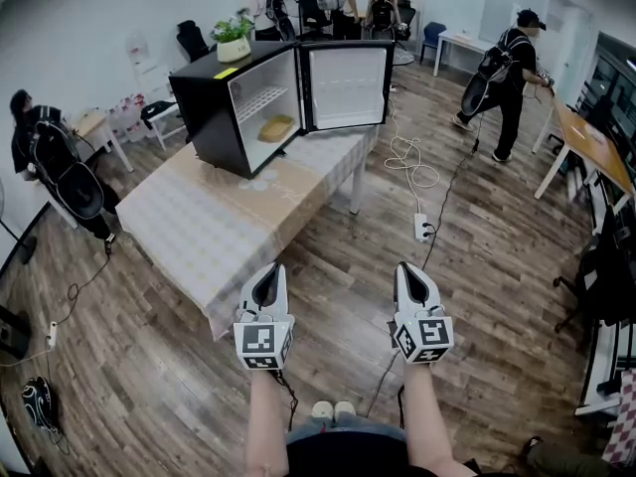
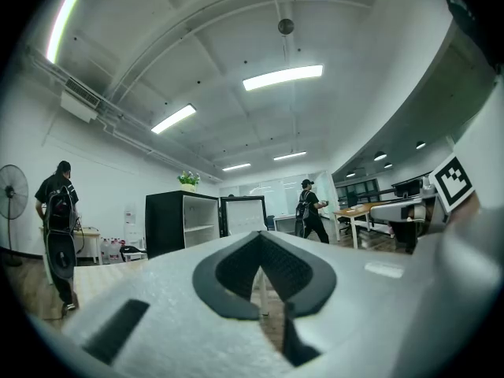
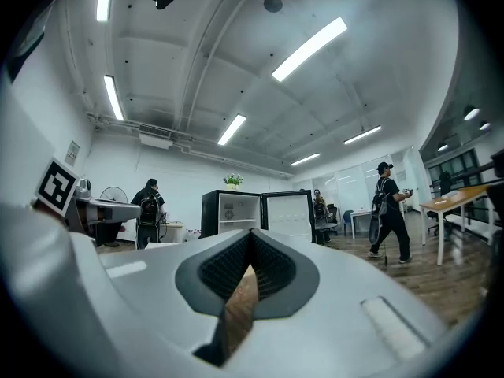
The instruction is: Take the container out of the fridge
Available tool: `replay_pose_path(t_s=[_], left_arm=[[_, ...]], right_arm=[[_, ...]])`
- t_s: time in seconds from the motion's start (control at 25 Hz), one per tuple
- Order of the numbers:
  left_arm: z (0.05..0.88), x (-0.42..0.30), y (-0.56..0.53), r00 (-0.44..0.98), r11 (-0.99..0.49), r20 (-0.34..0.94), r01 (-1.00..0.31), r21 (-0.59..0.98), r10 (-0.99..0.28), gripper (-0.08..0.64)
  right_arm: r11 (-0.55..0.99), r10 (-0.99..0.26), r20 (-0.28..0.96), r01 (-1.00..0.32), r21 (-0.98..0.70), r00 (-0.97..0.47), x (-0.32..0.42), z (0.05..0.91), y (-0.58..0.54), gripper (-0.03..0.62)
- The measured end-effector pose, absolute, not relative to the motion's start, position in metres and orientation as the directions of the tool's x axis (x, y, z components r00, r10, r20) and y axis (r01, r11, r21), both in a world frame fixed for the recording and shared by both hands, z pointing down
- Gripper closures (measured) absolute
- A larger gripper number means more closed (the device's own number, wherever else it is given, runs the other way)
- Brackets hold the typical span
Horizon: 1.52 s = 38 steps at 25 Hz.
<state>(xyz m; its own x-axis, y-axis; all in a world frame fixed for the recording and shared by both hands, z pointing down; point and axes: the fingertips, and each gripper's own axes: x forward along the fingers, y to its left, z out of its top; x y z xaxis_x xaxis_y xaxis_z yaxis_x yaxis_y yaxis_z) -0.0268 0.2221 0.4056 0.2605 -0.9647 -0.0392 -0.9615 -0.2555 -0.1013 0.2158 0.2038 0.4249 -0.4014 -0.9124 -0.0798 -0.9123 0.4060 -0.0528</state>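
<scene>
Though the left gripper (image 1: 269, 270) and right gripper (image 1: 410, 269) are closed and empty, the container (image 1: 276, 127), well ahead of their fingers (image 1: 266, 288), looks light and stiff; I would pinch its near rim.

Long table (image 1: 221, 229) before open fridge (image 1: 212, 105)

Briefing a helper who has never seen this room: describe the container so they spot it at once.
Find the long cloth-covered table; at its far end stands a black fridge with its door open. Inside, below the wire shelf, lies the container: shallow and tan, the only coloured thing against the white lining.
</scene>
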Motion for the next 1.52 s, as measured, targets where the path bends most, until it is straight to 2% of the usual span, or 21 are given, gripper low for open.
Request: replay_pose_path(t_s=[0.76, 0.92, 1.32, 1.52], left_arm=[[0.419, -0.047, 0.212, 0.271, -0.269, -0.017, -0.960, -0.083, -0.962, 0.555], [0.423, -0.056, 0.206, 0.278, -0.276, -0.016, -0.958, -0.076, -0.960, 0.555], [0.422, -0.069, 0.188, 0.304, -0.301, -0.024, -0.950, -0.085, -0.952, 0.555], [0.419, -0.069, 0.172, 0.311, -0.308, -0.035, -0.948, -0.086, -0.950, 0.555]], right_arm=[[0.417, -0.908, -0.076, -0.906, -0.077, -0.411, 0.194, 0.434, 0.195, 0.581], [0.427, -0.904, -0.073, -0.901, -0.082, -0.422, 0.184, 0.437, 0.190, 0.552], [0.427, -0.904, -0.080, -0.899, -0.097, -0.421, 0.171, 0.443, 0.173, 0.418], [0.423, -0.905, -0.091, -0.900, -0.106, -0.415, 0.171, 0.439, 0.156, 0.373]])
